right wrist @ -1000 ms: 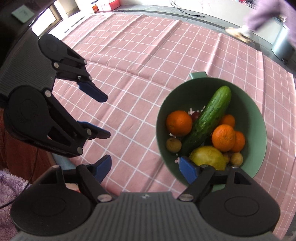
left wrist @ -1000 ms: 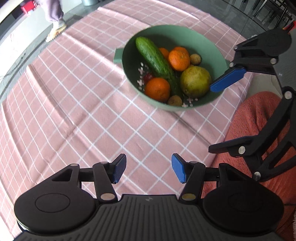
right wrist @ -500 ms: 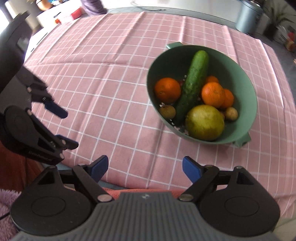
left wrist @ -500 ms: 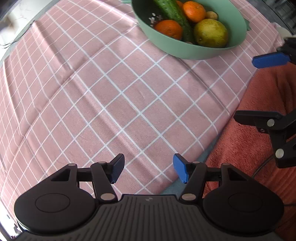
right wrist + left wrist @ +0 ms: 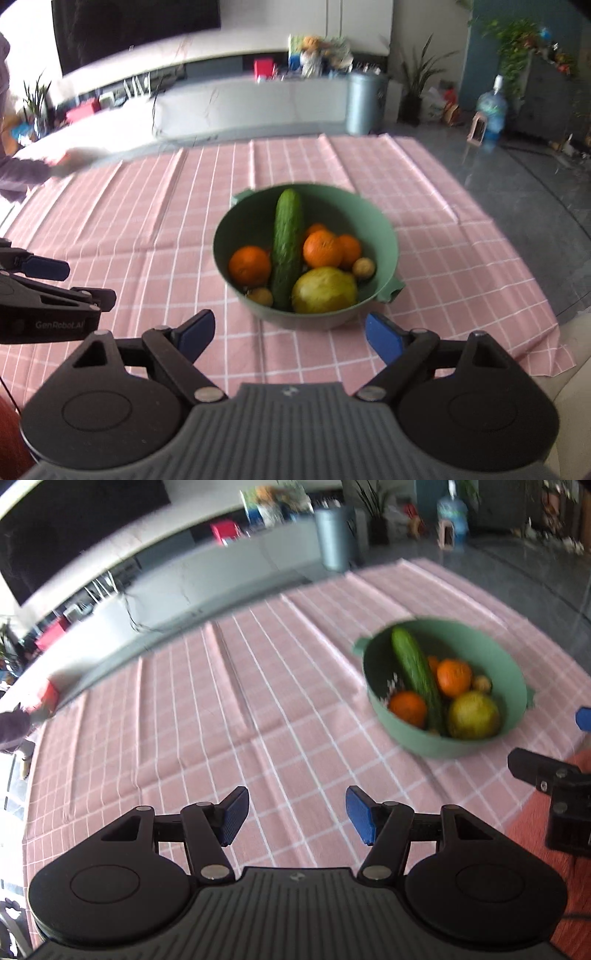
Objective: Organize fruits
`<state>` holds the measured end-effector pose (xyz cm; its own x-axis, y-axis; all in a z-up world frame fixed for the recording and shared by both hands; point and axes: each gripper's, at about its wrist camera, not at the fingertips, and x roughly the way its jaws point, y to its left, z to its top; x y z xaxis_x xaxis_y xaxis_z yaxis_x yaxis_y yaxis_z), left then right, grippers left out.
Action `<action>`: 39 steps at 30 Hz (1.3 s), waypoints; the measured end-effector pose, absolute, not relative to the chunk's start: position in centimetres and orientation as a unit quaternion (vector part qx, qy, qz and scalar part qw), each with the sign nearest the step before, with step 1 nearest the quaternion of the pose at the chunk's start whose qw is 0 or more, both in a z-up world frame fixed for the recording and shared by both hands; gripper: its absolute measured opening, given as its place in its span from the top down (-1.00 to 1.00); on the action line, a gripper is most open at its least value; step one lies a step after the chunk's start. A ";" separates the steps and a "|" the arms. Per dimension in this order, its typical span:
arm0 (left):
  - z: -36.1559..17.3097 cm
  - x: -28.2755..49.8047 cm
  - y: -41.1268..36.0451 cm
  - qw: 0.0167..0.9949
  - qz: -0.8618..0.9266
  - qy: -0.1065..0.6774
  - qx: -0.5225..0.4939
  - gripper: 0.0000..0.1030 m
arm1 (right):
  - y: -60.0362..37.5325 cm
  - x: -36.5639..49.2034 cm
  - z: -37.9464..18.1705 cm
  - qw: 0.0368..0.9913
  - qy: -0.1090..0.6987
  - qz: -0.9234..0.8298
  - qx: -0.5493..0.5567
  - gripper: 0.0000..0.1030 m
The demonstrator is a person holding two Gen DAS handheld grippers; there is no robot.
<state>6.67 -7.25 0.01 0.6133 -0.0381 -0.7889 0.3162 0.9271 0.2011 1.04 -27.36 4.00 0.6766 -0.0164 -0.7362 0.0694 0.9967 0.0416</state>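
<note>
Both views have tilted up since the earlier frames — left gripper (image 5: 297, 819) and right gripper (image 5: 290, 334) have just been opening, nothing between them; green bowl (image 5: 380, 221) holds a cucumber (image 5: 286, 247), seemingly oranges.

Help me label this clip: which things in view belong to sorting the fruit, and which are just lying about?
Job: green bowl, cucumber, oranges, yellow-green fruit, small brown fruits.
Lying about: checked cloth, grey bin, water bottle, plants.
</note>
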 end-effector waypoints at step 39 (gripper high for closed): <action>1.4 1.4 -7.7 0.923 -0.079 0.360 0.115 -0.52 | -26.5 -3.9 4.6 0.949 0.315 -0.018 0.029 -0.74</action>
<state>1.44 -7.66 1.37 0.7289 -0.0623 -0.6818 0.2284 0.9609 0.1564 -3.90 -26.49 4.62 0.8014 -0.0160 -0.5979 0.0529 0.9976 0.0442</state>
